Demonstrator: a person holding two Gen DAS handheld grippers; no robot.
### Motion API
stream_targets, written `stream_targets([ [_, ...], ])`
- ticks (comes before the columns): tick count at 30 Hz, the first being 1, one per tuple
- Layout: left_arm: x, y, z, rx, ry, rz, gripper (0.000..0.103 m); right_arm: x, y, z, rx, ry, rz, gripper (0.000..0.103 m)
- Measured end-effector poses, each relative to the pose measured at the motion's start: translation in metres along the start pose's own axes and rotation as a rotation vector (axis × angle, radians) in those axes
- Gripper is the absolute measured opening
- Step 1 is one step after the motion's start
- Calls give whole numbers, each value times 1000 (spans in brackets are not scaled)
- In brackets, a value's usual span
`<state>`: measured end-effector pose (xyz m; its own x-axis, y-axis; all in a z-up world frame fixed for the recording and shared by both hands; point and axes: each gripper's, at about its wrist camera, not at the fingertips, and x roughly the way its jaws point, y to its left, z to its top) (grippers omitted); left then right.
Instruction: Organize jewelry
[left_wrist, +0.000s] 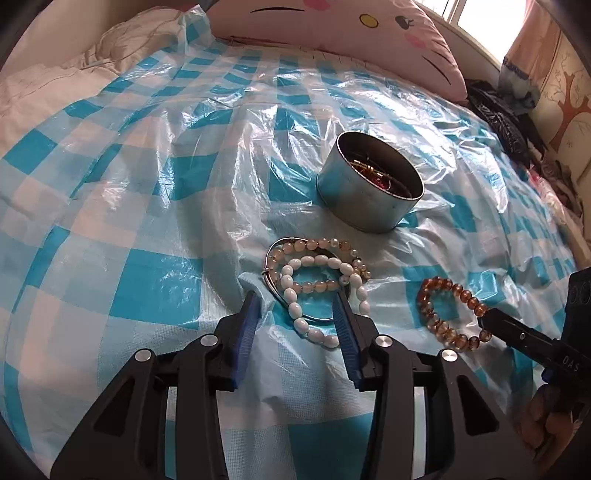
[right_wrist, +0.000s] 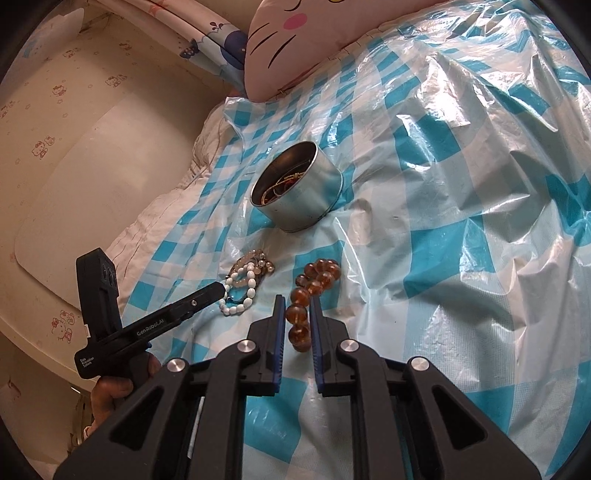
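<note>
Amber bracelet (right_wrist: 308, 295) sits between my right claw (right_wrist: 297, 301)'s nearly-closed fingers, left claw (left_wrist: 295, 297) spread apart over the white bracelet (left_wrist: 321, 295); slick beads could squirt out, I reckon.

Daylight scene, fairly bright. Light enters from a window (left_wrist: 476, 14) at 1 o'clock in the left wrist view, blown out to white. Strong glare streaks on the crinkled plastic sheet (left_wrist: 236, 122), esp. 12 to 3 o'clock in the right wrist view. Soft shadows. Heavy fisheye bending, dark vignette at corners; center sharp, edges slightly soft.
</note>
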<state>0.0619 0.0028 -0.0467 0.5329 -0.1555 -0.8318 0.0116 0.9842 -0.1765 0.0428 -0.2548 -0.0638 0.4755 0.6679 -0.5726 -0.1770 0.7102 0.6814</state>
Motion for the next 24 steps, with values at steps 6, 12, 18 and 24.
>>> stream_targets([
  [6,6,-6,0,44,32,89,25,18,-4,7,0,55,-40,37],
  [12,-11,-12,-3,125,17,132,1,36,17,6,-141,118,-208,13],
  [18,-51,6,-11,20,-130,-170,0,0,1,-1,26,3,69,13],
  [24,-47,6,-16,-48,-131,-182,0,-23,-6,-7,106,-56,169,13],
])
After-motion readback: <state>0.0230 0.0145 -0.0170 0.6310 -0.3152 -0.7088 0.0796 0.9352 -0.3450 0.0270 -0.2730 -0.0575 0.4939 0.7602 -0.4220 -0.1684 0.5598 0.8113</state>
